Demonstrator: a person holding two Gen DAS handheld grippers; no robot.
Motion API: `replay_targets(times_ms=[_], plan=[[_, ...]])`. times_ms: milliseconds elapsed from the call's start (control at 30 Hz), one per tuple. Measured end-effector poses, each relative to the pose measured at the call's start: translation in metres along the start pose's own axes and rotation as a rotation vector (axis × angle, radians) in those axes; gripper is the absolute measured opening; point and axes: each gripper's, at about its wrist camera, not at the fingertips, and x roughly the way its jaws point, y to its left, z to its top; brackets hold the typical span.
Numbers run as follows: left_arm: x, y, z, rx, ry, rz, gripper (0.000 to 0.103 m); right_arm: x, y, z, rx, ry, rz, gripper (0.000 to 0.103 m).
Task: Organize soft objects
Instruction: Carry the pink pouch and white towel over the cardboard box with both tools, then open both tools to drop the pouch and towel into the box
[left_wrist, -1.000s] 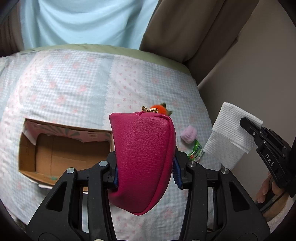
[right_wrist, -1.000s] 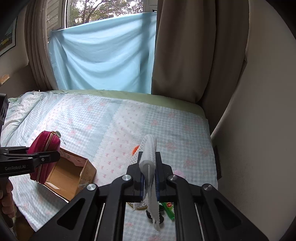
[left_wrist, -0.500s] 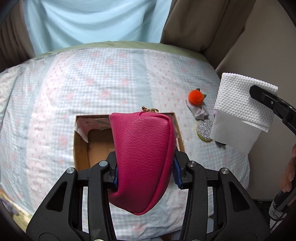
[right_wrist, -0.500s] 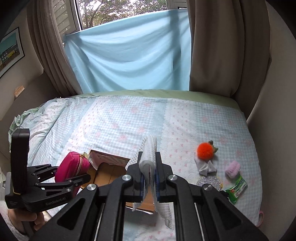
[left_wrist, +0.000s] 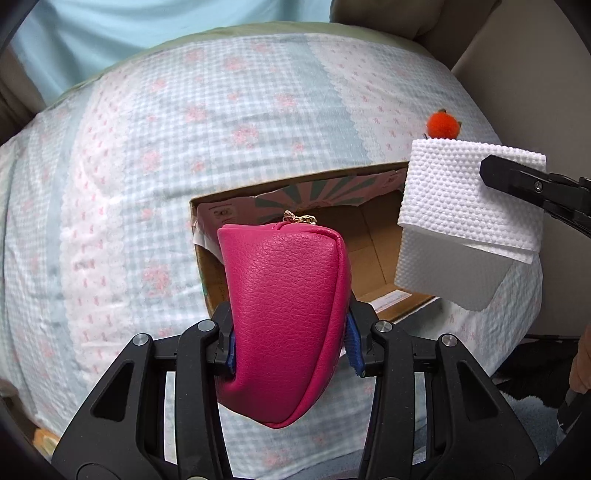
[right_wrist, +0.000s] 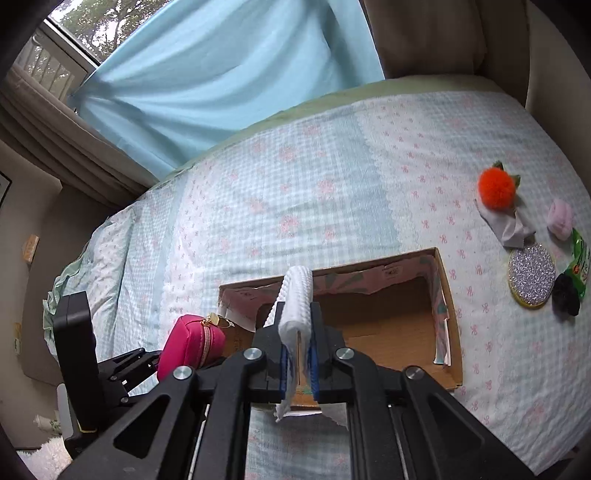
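The left claw (left_wrist: 290, 341) is clamped on a pink leather pouch (left_wrist: 286, 317), its blue pads pressing both flanks, the pouch standing up between the fingers with its gold zip pull at the top. The right claw (right_wrist: 298, 354) is closed tight on a folded white paper towel (right_wrist: 295, 306), which sticks up past the fingertips and trails below them. Both loads hang over an open cardboard box (right_wrist: 448, 295) lying on the bed (right_wrist: 295, 177). The left wrist view shows the towel from the side as a broad dimpled sheet (left_wrist: 469, 225) pinched at its right edge by the other claw, and only an orange pom-pom (left_wrist: 442, 124) peeks above it. The right wrist view alone shows what the towel hides there: the pom-pom (right_wrist: 496, 185) rests on a scrap of grey cloth (right_wrist: 511, 227), with a small pink puff (right_wrist: 560, 218), a glittery round disc (right_wrist: 531, 275), a black scrunchie (right_wrist: 565, 294) and a green packet (right_wrist: 580, 260) near it, all well to the right of the box. That view also shows the pouch (right_wrist: 192, 345) end-on at the box's left near corner. The bed is covered in a pale blue gingham sheet with pink bows, over a green layer at the far edge. Behind hang a light blue cloth (right_wrist: 221, 66) and beige curtains (right_wrist: 424, 33), with a window (right_wrist: 74, 33) at upper left. The box's bare brown floor (right_wrist: 388, 325) holds nothing visible; torn patterned lining edges its walls.
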Motion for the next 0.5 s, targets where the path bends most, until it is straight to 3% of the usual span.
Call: replay_targets(times_ms=[233, 500], plan=[[0.06, 0.007, 0.014, 0.025, 0.101, -0.079, 0.039, 0.057, -0.027, 0.005, 0.083, 0.123, -0.092, 0.009], [0.093, 0.001, 0.017, 0.065, 0.149, -0.063, 0.039, 0.092, -0.019, 0.01, 0.05, 0.208, -0.123, 0.009]])
